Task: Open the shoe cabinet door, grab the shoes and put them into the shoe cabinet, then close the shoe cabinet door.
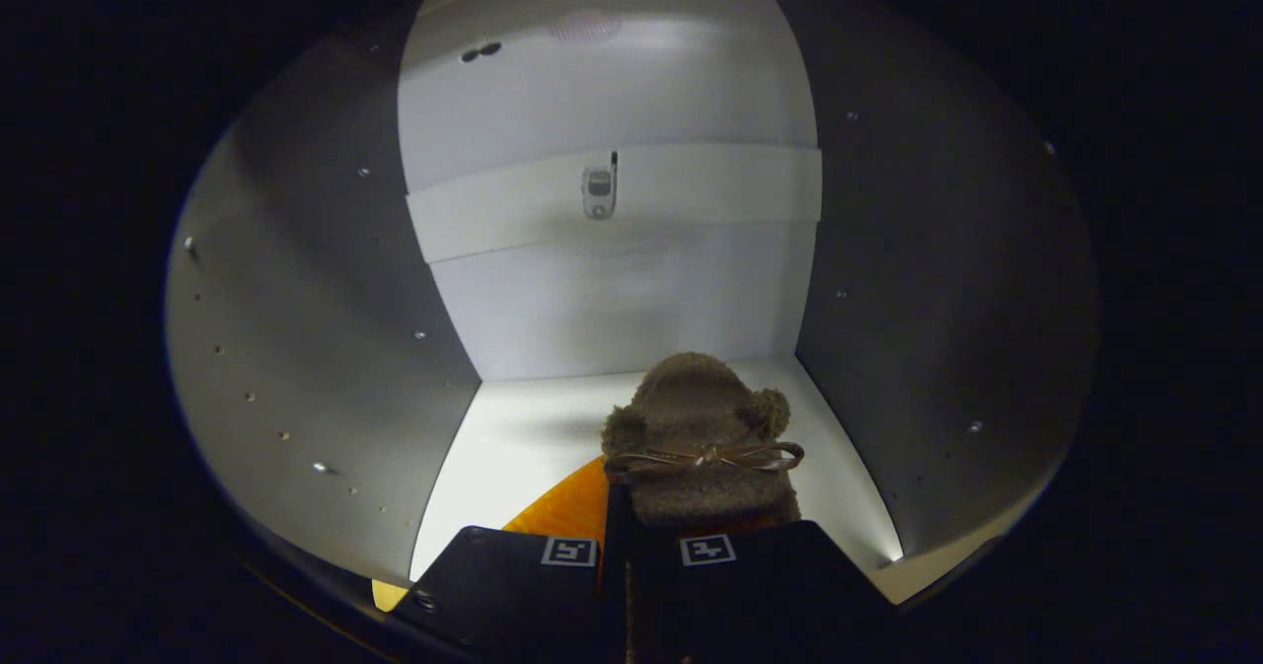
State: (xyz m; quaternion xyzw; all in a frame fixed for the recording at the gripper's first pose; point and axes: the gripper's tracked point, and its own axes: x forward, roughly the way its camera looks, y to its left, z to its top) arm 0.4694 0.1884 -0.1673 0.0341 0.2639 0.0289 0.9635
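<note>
So the hand-held gripper (625, 585) is reaching inside the cabinet (296, 329), fingers pinched together on the heel end of a fuzzy brown slipper (696, 437). The slipper points away toward 12 o'clock, has a little ribbon bow (703, 459) across the top, and sits low over the cabinet's white floor. Orange sole peeks out at 10 o'clock from the fingers. A small metal fitting (598, 191) is on the back wall.

Slipper (703, 437) heel hidden behind claw (636, 552) fingers; grip contact not visible. Small fitting (598, 190) on cabinet back wall (612, 299) too small to identify.
</note>
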